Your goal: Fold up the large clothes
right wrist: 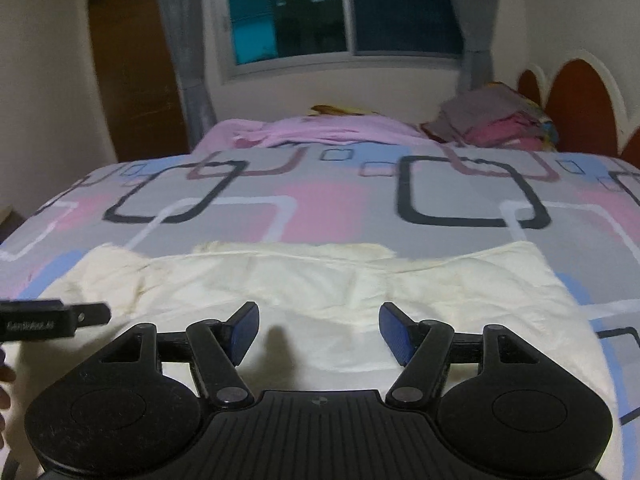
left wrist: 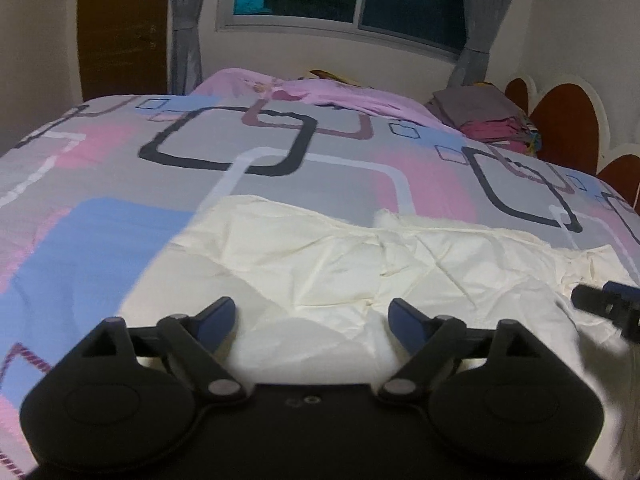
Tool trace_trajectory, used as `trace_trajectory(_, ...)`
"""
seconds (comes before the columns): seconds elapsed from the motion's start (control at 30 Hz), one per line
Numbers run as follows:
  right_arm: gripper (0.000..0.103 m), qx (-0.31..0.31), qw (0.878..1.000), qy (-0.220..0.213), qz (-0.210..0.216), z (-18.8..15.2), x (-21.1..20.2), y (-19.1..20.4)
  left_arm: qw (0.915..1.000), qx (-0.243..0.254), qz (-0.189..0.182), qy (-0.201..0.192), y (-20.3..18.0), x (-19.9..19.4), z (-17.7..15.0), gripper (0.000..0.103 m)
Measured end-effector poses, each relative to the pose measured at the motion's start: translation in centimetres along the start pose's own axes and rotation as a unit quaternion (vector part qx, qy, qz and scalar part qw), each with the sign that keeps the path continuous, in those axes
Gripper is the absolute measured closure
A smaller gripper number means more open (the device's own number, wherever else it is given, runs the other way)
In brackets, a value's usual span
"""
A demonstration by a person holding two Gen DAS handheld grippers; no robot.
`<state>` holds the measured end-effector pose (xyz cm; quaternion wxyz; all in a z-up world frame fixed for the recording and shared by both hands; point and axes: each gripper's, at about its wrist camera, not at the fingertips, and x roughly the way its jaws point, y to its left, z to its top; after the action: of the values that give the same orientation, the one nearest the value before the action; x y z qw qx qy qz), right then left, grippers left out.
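Note:
A large cream-white garment [left wrist: 360,256] lies spread and wrinkled on the patterned bedspread [left wrist: 120,216]; it also shows in the right wrist view [right wrist: 320,280]. My left gripper [left wrist: 312,316] is open and empty just above the garment's near part. My right gripper [right wrist: 318,330] is open and empty over the garment's near edge. The right gripper's side shows at the right edge of the left wrist view [left wrist: 608,304], and the left gripper's side at the left edge of the right wrist view [right wrist: 56,318].
A pink sheet [left wrist: 320,92] lies bunched at the far side of the bed. A stack of folded clothes [left wrist: 488,120] sits at the far right by the red headboard [left wrist: 564,124]. A window [right wrist: 344,12], grey curtains and a brown door [right wrist: 132,64] stand behind.

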<state>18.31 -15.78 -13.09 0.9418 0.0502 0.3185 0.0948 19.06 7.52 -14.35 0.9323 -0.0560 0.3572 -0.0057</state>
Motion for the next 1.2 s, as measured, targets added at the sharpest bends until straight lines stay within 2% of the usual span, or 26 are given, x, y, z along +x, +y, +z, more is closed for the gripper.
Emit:
trace_trajectory(0.3, 0.037, -0.015, 1.0, 0.004, 0.01, -1.6, -1.3, 3.3, 0.9996, -0.017, 0.023, 0.01, 4.4, -2.6, 0.0, 0.008)
trace_trajectory(0.43, 0.037, -0.014, 1.0, 0.012, -0.004, -2.4, -1.3, 3.5, 0.9987, -0.034, 0.026, 0.027, 7.4, -3.2, -1.0, 0.004)
trace_trajectory(0.63, 0.037, -0.023, 0.999, 0.04, -0.025, -4.2, 0.9, 3.6, 0.9935, -0.073, -0.031, 0.082, 10.3, -0.9, -3.0, 0.005)
trace_trajectory(0.8, 0.037, -0.037, 0.997, 0.053, -0.034, -5.5, 2.3, 3.8, 0.9824, -0.125, -0.088, 0.107, 12.5, 2.1, -4.2, 0.0)
trace_trajectory(0.9, 0.037, -0.041, 0.996, 0.063, -0.039, -6.0, 2.9, 3.8, 0.985, -0.097, -0.099, 0.103, 12.4, 2.7, -4.2, 0.0)
trace_trajectory(1.1, 0.036, -0.035, 0.996, 0.079, -0.038, -6.3, 3.8, 3.5, 0.9798, -0.107, -0.121, 0.117, 13.5, 3.0, -4.0, 0.002)
trace_trajectory(1.2, 0.035, -0.03, 0.995, 0.081, -0.039, -6.3, 4.0, 3.4, 0.983, -0.083, -0.121, 0.111, 12.8, 3.5, -4.1, 0.0)
